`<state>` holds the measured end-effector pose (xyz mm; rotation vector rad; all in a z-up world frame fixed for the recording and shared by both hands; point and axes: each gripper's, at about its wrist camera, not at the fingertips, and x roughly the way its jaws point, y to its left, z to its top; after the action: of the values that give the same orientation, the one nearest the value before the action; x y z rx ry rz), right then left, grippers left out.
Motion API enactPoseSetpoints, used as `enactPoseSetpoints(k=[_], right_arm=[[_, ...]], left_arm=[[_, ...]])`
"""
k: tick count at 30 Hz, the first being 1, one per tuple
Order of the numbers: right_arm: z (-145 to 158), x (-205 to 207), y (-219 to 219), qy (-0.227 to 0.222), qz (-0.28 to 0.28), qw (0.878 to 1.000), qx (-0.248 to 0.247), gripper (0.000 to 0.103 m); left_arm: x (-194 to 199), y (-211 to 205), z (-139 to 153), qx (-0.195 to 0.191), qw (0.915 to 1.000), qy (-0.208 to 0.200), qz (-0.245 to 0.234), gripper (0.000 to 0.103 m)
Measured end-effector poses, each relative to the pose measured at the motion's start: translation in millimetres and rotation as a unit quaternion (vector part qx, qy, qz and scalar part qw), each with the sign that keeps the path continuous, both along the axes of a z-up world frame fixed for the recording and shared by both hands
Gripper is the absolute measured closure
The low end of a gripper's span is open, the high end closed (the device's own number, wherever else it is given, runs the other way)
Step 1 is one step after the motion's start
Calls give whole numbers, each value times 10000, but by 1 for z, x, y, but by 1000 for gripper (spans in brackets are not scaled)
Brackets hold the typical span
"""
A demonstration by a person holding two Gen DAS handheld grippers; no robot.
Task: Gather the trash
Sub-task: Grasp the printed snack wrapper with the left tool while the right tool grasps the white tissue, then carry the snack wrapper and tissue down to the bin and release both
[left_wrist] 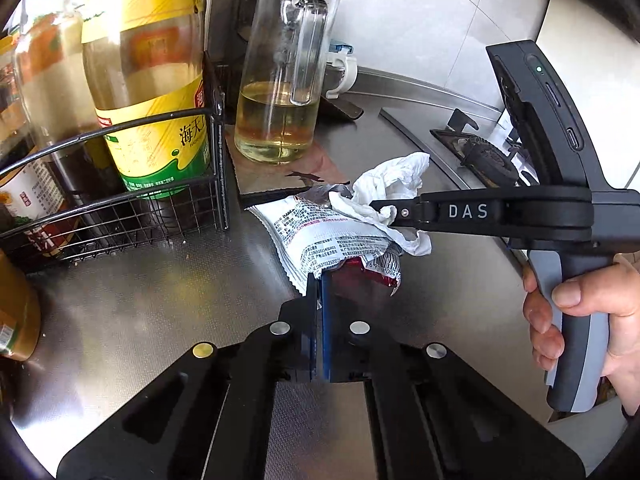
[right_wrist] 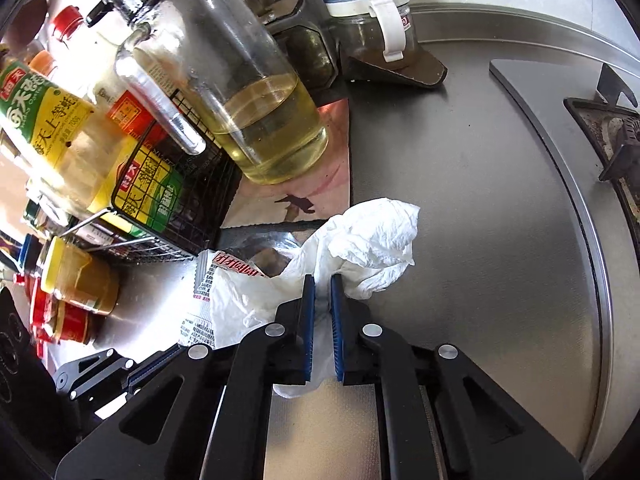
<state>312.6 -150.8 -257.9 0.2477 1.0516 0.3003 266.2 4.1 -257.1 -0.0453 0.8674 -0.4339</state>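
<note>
A printed snack wrapper (left_wrist: 320, 236), white and red, lies on the steel counter. My left gripper (left_wrist: 319, 280) is shut on its near red edge. A crumpled white tissue (left_wrist: 394, 184) lies against the wrapper's right side. My right gripper (left_wrist: 374, 205) reaches in from the right and is shut on the tissue. In the right wrist view the tissue (right_wrist: 368, 240) is pinched between the blue pads of the right gripper (right_wrist: 322, 280), with the wrapper (right_wrist: 224, 300) to its left.
A glass oil jug (left_wrist: 280, 80) stands just behind the trash. A black wire rack (left_wrist: 120, 200) with sauce bottles is at the left. The gas burner (left_wrist: 488, 156) is at the right. A small lidded jar (right_wrist: 372, 20) sits at the back wall.
</note>
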Motion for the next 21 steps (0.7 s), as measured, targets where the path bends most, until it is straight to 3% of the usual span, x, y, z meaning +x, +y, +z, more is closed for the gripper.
enactPoseSetpoints(k=[5,13,21], right_arm=[[22,-40,-7,-245,109,9996,76,94],[54,-132,-41,-471,353,9978,291,94],[54,-245,-83,-334,566,9971,388,94]], left_arm=[[-40,-1,16,8,9998,-38,217,103],[-143,-11,53,-57,9984,-243,504,103],[-263,-34,64,-39,9980,-282,567,103]])
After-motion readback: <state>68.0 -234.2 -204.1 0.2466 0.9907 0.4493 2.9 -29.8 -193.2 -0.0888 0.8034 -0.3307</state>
